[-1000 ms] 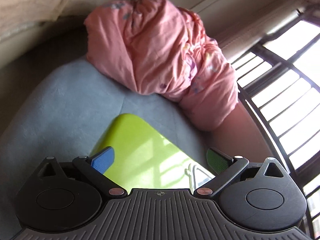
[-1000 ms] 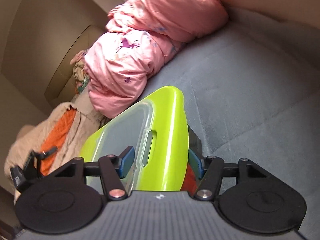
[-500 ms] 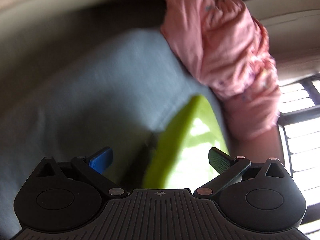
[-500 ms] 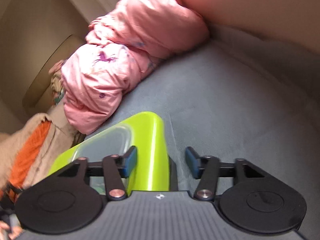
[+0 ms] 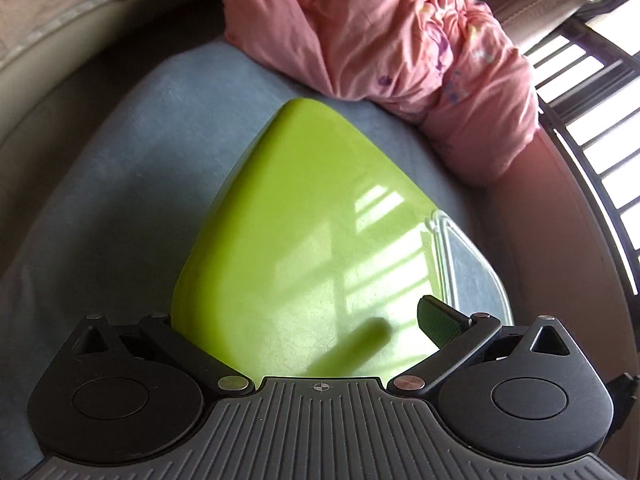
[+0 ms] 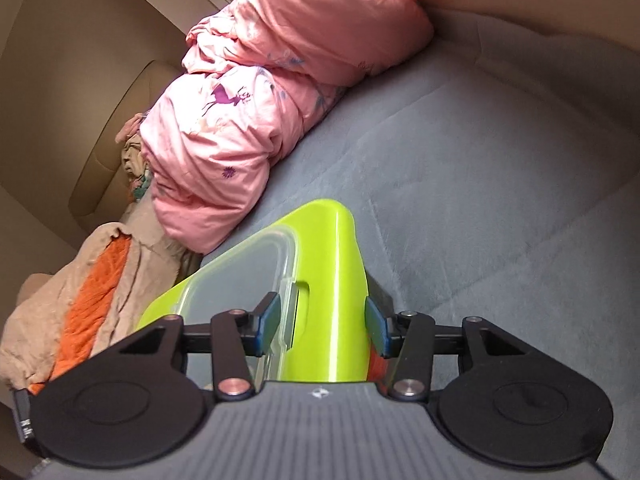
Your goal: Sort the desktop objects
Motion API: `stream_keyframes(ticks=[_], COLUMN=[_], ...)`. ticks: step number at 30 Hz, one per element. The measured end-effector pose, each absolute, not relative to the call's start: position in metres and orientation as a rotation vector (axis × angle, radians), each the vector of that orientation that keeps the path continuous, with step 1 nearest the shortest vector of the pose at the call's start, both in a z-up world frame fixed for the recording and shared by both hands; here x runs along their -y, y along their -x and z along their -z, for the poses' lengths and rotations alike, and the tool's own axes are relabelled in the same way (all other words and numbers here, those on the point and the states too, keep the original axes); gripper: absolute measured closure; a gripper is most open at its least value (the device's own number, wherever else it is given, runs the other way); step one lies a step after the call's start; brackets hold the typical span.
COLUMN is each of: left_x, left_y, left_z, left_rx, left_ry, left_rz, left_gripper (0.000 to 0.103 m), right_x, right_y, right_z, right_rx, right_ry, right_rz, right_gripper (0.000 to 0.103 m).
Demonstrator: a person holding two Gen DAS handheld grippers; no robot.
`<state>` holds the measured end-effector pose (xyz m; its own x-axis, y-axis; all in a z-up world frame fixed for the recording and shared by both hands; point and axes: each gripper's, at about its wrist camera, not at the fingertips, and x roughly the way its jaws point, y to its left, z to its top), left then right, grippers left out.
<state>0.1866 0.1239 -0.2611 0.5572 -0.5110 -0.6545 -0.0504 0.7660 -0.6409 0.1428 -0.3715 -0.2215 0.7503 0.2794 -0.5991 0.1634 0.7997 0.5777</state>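
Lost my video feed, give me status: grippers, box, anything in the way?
Right gripper closing around the green box. Left gripper open against its side. Pink quilt behind, not blocking.

The right gripper (image 6: 322,322) is closing its jaws on the lime-green lidded box (image 6: 334,280), which is lying on grey bedding (image 6: 480,184) beside a pink duvet (image 6: 256,112).

A soft blue-grey bed sheet (image 5: 132,184) is covering the bed and carrying everything here. A crumpled pink quilt with small purple prints (image 6: 256,92) is lying bunched along the sheet's far edge. A glossy lime-green plastic box with a clear lid (image 6: 328,280) is sitting tilted on the sheet, near the quilt. A heap of beige and orange cloth (image 6: 80,300) is lying beside the quilt's end.
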Motion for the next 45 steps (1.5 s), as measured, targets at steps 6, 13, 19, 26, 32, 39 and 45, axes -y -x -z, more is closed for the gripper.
stream_keyframes(ticks=[6,13,19,26,32,39,45], left_x=[-0.119,-0.151,-0.149,-0.149,-0.047,-0.02,-0.039], left_y=[-0.182,-0.181,-0.161,-0.089,-0.087,-0.083,-0.091], left_z=[0.263,0.274,0.245,0.222,0.2,0.212,0.226], left_rx=[-0.935,-0.965,-0.879,-0.945,-1.12,-1.11,-1.103], left_ry=[0.622,0.827,0.507,0.836,0.417,0.355,0.422], left_rz=[0.292,0.27,0.023,0.397,0.617,0.743,0.705], left_gripper=[0.0,0.0,0.0,0.0,0.0,0.0,0.0], right_x=[0.378,0.358,0.334,0.301,0.281,0.267,0.257], right_y=[-0.145,-0.13,-0.062,-0.02,-0.051,-0.062,-0.091], right_z=[0.229,0.214,0.18,0.255,0.272,0.273,0.272], right_rx=[-0.697,-0.657,-0.512,-0.767,-0.797,-0.768,-0.837], right_ry=[-0.659,-0.509,-0.487,-1.118,-1.14,-1.136,-1.086], right_rz=[-0.049,0.009,0.065,-0.233,-0.085,0.018,0.062], right_gripper=[0.054,0.052,0.02,0.011,0.011,0.016,0.01])
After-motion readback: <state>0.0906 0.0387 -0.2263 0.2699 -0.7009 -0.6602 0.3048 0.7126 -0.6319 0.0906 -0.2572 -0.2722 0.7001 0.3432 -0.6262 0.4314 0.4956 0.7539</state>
